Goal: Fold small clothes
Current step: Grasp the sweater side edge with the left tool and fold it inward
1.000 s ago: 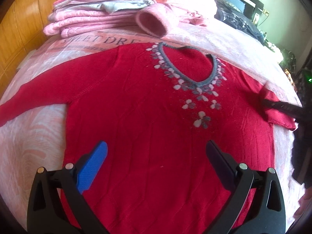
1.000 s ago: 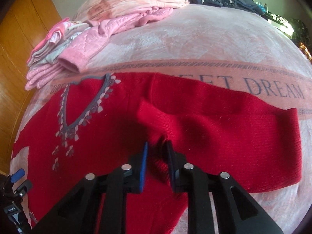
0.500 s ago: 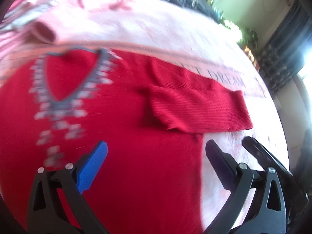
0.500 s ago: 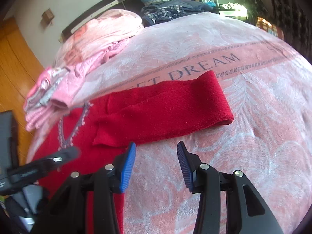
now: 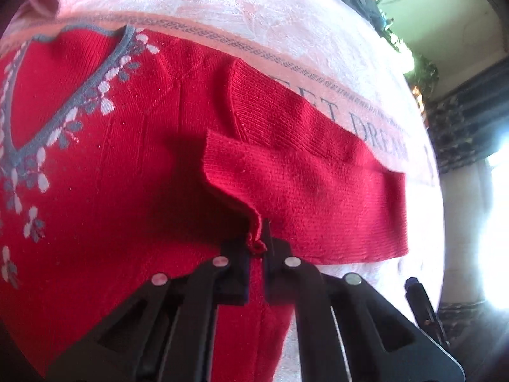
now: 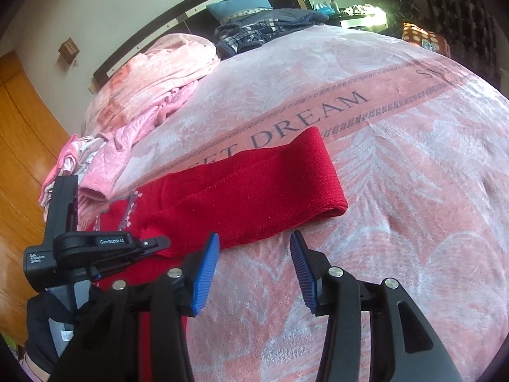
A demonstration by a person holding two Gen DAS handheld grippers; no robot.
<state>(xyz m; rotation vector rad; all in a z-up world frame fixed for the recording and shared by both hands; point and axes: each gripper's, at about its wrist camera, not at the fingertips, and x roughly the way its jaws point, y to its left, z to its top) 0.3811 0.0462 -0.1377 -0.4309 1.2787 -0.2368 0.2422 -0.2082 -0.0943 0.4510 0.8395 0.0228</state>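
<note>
Red sweater [image 5: 105,191] lies flat, front up, on a pink blanket [image 6: 397,146] printed with "SWEET DREAM" lettering, covering a bed. Grey V-neck trim with white and grey flower pattern shows at left in the left wrist view. One sleeve [image 6: 254,191] is folded back on itself, stretching right over the blanket, cuff end lying on the sweater body near the armpit.

Left gripper [image 5: 256,248] jaws nearly closed, pinching the sleeve's near edge by the cuff; a small bunch of red knit sticks up between the pads. In the right wrist view the same gripper [image 6: 162,241] sits at the left, tip on the sleeve, a gloved hand [image 6: 47,324] under it.

Right gripper [image 6: 254,261] jaws spread wide, blue pads [image 6: 205,270] bare, nothing held. It hovers over bare blanket just near of the sleeve, not touching the cloth.

Pile of folded pink clothes [image 6: 95,165] sits far left on the bed, beyond the neckline. Dark plaid clothes [image 6: 254,28] lie at the far end by the headboard. Wooden wardrobe panel [image 6: 22,159] at left.
</note>
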